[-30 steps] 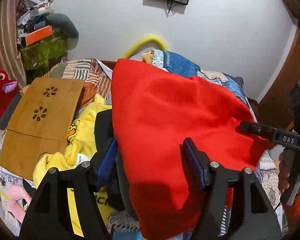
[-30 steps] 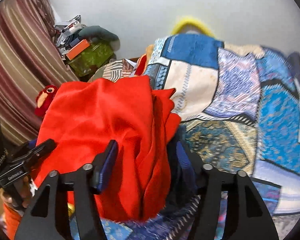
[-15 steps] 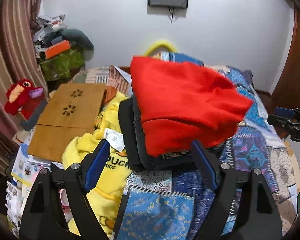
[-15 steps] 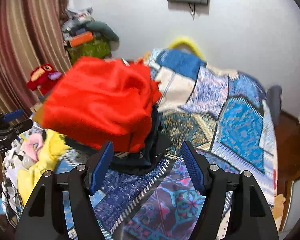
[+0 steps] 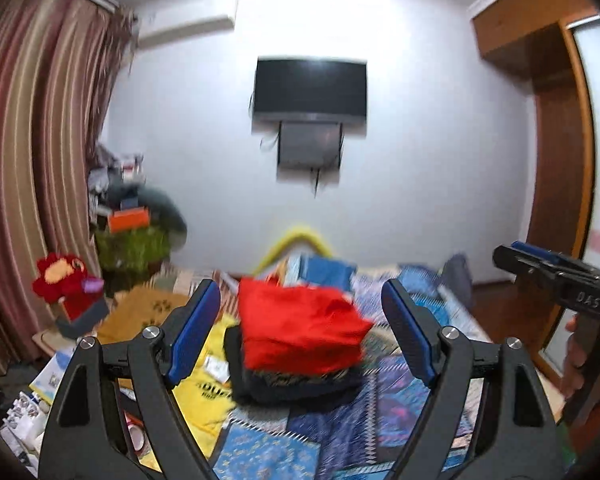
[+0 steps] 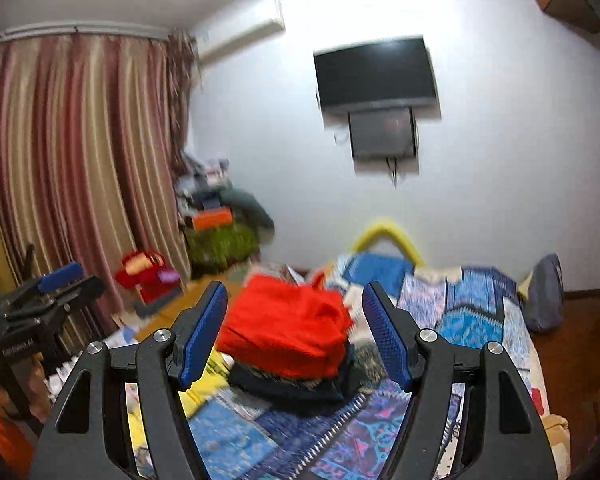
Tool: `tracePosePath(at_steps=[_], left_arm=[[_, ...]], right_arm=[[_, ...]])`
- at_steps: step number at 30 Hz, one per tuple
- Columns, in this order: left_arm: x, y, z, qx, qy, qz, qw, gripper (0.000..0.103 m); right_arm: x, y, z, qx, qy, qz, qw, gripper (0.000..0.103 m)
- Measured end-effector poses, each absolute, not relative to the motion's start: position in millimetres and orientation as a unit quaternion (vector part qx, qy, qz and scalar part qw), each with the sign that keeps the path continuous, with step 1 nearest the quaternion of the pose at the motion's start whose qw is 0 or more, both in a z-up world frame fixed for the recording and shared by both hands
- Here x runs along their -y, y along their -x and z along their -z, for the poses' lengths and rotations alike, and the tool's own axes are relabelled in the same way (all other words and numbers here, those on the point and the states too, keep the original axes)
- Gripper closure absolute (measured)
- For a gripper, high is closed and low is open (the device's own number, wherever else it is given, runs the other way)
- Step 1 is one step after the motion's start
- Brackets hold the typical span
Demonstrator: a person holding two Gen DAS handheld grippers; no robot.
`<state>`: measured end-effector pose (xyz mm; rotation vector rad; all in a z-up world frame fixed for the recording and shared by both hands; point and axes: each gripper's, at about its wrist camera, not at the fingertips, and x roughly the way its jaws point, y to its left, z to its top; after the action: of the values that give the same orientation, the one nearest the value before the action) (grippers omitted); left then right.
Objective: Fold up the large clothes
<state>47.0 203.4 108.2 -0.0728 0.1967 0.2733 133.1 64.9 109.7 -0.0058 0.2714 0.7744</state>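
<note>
White wall and a mounted television (image 5: pixel 310 90) back the patchwork bed (image 5: pixel 404 392) we face. On it the folded red garment (image 5: pixel 300 330) tops a dark folded pile (image 5: pixel 296 386), its long side running across our view. We hold the left hand-held gripper (image 5: pixel 300 330) and the right hand-held gripper (image 6: pixel 294 334) released and empty, both back from that pile, about equally near; unfolded yellow clothing (image 5: pixel 208 380) lies left of the pile, closer to our left hand.

A home bedroom: a quilt-covered bed (image 6: pixel 476 304), striped curtains (image 6: pixel 72 168) and a wall-mounted television (image 6: pixel 376 72).
</note>
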Motion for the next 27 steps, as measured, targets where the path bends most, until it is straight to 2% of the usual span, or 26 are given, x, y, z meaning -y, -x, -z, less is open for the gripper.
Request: tracePosePath(at_steps=[9, 11, 13, 14, 16, 27], left_arm=[[-150.8, 3.8, -111.1, -0.035, -0.001, -0.155, 0.987, 0.019], [-146.5, 7.5, -107.9, -0.032, -0.002, -0.160, 0.987, 0.010], [-142.9, 12.3, -104.4, -0.026, -0.006, -0.171, 0.985, 0.001], [-141.2, 14.6, -103.2, -0.024, -0.009, -0.176, 0.984, 0.000], [-140.9, 16.2, -101.8, -0.025, -0.010, -0.178, 0.984, 0.000], [-156.9, 18.4, -95.0, -0.030, 0.027, -0.180, 0.983, 0.000]], right_arm=[[-57.3, -81.8, -109.0, -0.077, -0.002, -0.376, 0.923, 0.034], [-61.4, -80.1, -104.4, -0.073, 0.007, -0.370, 0.926, 0.027], [-62.3, -76.6, -102.6, -0.063, 0.009, -0.359, 0.931, 0.014], [-63.3, -74.4, -101.4, -0.056, 0.012, -0.351, 0.935, 0.012], [-62.2, -70.6, -102.2, -0.046, 0.019, -0.337, 0.940, 0.000], [-61.3, -65.8, -100.3, -0.048, 0.031, -0.333, 0.941, 0.000]])
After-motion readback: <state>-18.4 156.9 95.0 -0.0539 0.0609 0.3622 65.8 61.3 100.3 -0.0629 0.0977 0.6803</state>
